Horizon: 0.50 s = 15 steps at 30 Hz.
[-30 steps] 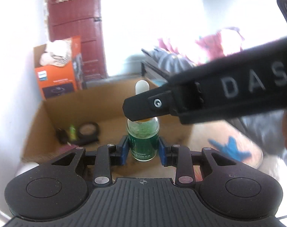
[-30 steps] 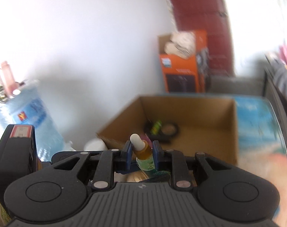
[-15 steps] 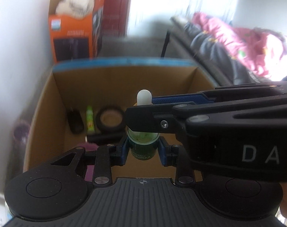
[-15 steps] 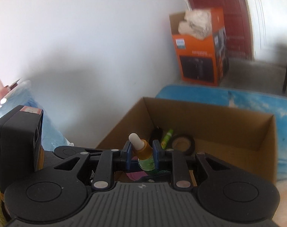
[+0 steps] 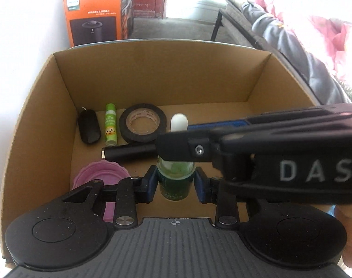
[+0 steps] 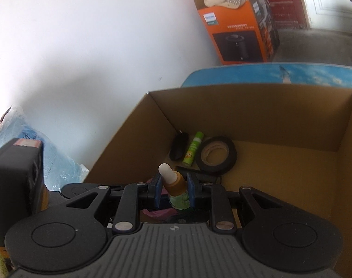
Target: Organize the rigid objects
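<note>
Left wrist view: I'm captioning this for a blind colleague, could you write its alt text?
A green dropper bottle is held upright over an open cardboard box, with the left gripper at its body and the right gripper at its neck. On the box floor lie black tape, a green tube and a pink lid.

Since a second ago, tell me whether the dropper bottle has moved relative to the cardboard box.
Yes. The dropper bottle, held by both grippers, has come in over the cardboard box; the box floor and black tape roll now lie close beneath it.
</note>
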Motion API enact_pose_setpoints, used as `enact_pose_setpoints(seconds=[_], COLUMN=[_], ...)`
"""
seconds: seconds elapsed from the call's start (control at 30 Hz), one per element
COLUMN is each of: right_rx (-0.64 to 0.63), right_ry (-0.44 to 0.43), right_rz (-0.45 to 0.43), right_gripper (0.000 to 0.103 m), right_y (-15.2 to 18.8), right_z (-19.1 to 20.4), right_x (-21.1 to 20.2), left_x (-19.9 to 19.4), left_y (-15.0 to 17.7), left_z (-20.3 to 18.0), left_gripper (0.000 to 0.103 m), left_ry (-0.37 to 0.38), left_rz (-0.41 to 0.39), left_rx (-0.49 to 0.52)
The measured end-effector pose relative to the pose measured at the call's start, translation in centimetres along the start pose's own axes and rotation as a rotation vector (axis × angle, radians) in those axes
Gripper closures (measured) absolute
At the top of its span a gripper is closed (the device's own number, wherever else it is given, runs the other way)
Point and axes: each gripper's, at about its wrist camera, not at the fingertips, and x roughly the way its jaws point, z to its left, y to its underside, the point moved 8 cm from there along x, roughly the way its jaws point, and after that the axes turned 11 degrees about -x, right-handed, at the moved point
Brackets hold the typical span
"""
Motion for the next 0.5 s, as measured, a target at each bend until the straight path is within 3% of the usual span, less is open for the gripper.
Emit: enact_pose_setpoints(seconds=[0.2, 0.27, 0.37, 0.5], right_rx=[0.009, -0.002, -0.015, -0.017], right_ry=[0.009, 0.017, 0.031, 0.051], right_rz=[0.044, 0.054, 0.059, 0.019], right_gripper=[0.078, 0.077, 0.074, 0.05], right_y=[0.9, 1.0, 1.0, 0.8], right_z=[-0.5, -0.3, 0.1, 0.2], right_x=[1.0, 0.9, 0.7, -0.2], left_x=[0.1, 0.0, -0.3, -1.8], left_y=[0.0, 0.0, 0.1, 0.3], left_z=[0.2, 0.2, 0.0, -0.5], left_gripper=[0.066, 0.052, 0.044, 0.035], left_ry=[0.006, 0.007, 0.007, 0.009], left_rz=[0.001, 0.005, -0.011, -0.059], left_rx=[0.001, -0.004, -0.008, 0.014])
